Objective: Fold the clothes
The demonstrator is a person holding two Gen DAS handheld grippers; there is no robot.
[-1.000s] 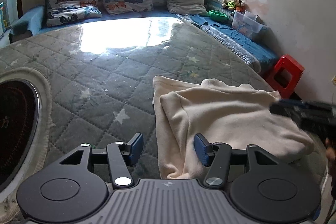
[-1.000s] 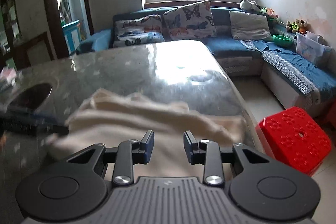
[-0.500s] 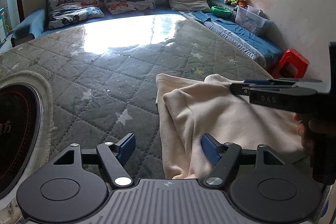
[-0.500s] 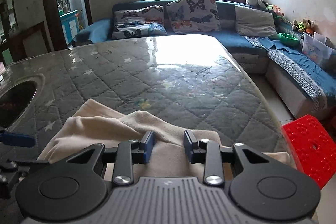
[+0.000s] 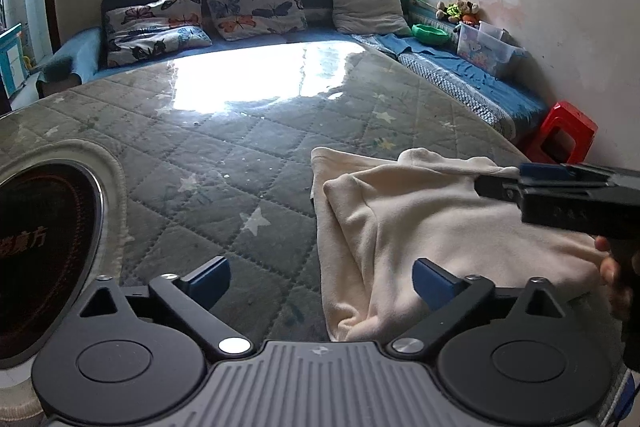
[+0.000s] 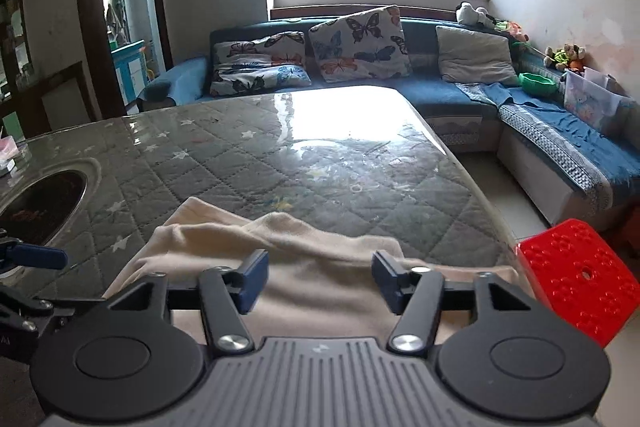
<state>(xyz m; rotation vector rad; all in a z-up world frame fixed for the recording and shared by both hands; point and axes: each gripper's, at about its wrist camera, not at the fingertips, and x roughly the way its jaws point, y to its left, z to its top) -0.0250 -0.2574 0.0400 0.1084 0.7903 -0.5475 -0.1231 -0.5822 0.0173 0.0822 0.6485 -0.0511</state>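
- While both tools hang low over the table, the left gripper [image 5: 322, 277] has its blue-padded fingers [image 5: 210, 277] spread wide with nothing between them, sitting right over the near left edge of the cream fleece garment [image 5: 420, 227].
- Same deal with the right gripper [image 6: 320, 277]: jaws apart, gripping nothing, hovering above the middle of that cream garment [image 6: 320, 263]. Can't really tell if the pads are brushing the fabric or just floating above it.
- From the left camera you can see the right gripper [image 5: 560, 193] poking in from the right side, over the far right part of the cloth, with a bit of the person's hand [image 5: 614, 273] behind it.
- The garment itself is roughly folded, lying rumpled on the grey-green quilted table cover with pale stars [image 5: 248, 155], near the table's front right corner. One layer is doubled over another, with a lumpy ridge along the far edge.
- Off to the left, a round dark cooktop inset with a metal ring [image 5: 44, 239] is set into the table.
- Beside the table on the right, a red plastic stool [image 6: 580, 275] stands on the floor.
- Further back, window glare bounces off the glossy table top.
- Behind that, a blue corner sofa [image 6: 440, 95] with butterfly-print cushions [image 6: 360, 45], a plain grey pillow [image 6: 474, 55], and some stuffed toys [image 6: 564, 55] along the right wall.
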